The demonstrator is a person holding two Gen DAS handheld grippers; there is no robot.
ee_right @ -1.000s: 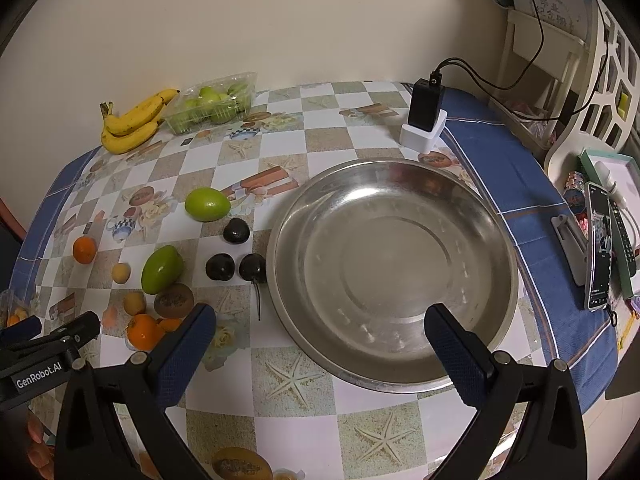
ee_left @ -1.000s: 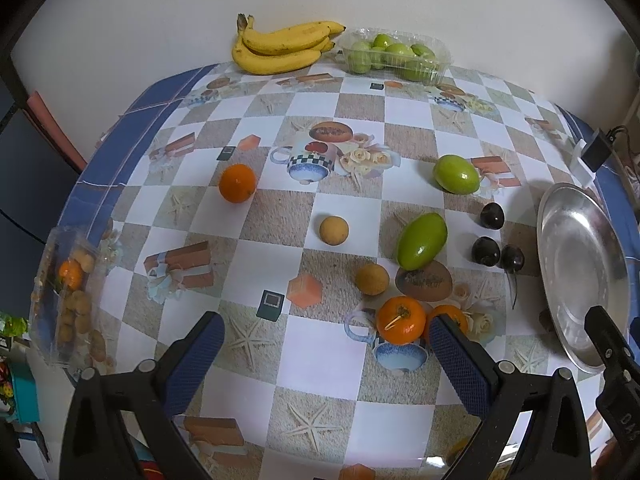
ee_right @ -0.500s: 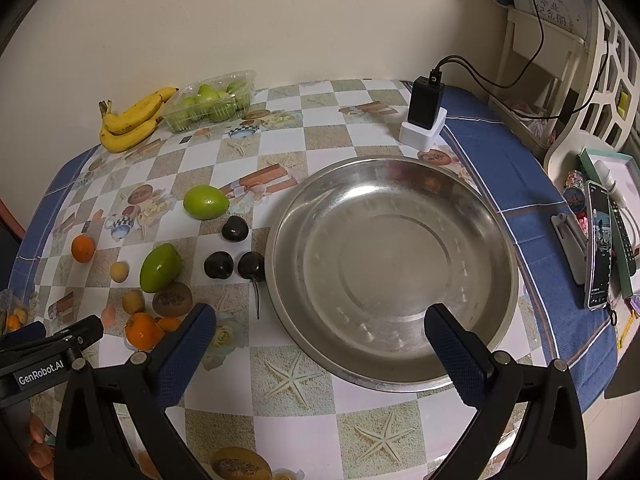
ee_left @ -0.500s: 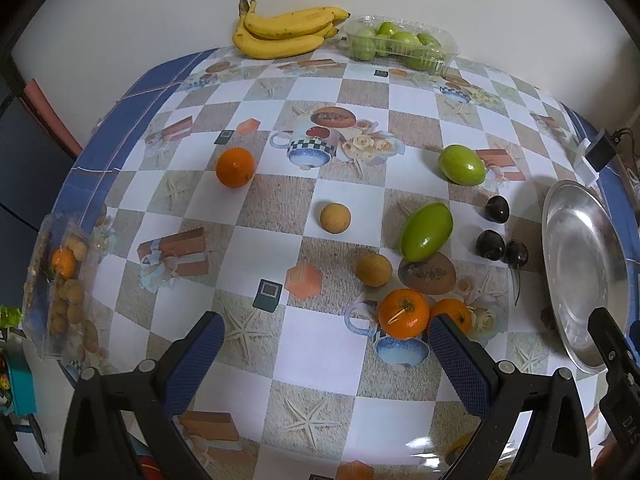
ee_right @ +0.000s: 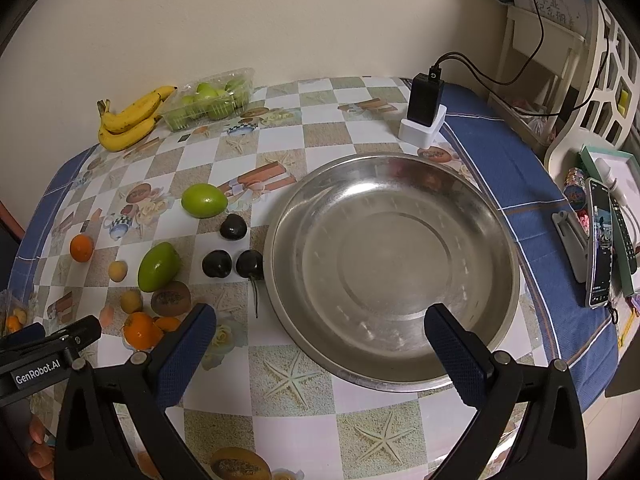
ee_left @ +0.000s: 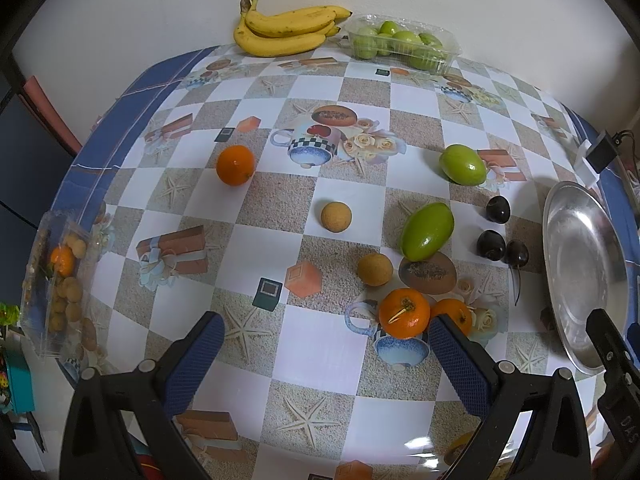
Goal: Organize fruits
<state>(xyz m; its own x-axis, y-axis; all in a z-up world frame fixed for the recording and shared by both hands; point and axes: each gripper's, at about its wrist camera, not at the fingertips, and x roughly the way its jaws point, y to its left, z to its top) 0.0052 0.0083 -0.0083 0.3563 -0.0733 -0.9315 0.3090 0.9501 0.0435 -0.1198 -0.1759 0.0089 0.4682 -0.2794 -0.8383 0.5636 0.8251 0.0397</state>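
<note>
Loose fruit lies on the checked tablecloth: two tangerines (ee_left: pixel 404 313) close in front of my left gripper (ee_left: pixel 324 340), a lone orange (ee_left: pixel 235 165), two tan round fruits (ee_left: pixel 336 217), two green mangoes (ee_left: pixel 427 231), three dark plums (ee_left: pixel 491 245). An empty steel bowl (ee_right: pixel 392 272) sits at the right, in front of my right gripper (ee_right: pixel 320 332). Both grippers are open and empty, above the table's near edge.
Bananas (ee_left: pixel 288 30) and a clear box of green fruit (ee_left: pixel 402 44) stand at the back by the wall. A plastic box of small fruit (ee_left: pixel 60 280) sits at the left edge. A black charger (ee_right: pixel 425 100), a phone (ee_right: pixel 599 240) and clutter lie right of the bowl.
The left gripper has moved slightly forward and lower over the table, so the fruit looks nearer. The right gripper has barely moved. No fruit has moved.
</note>
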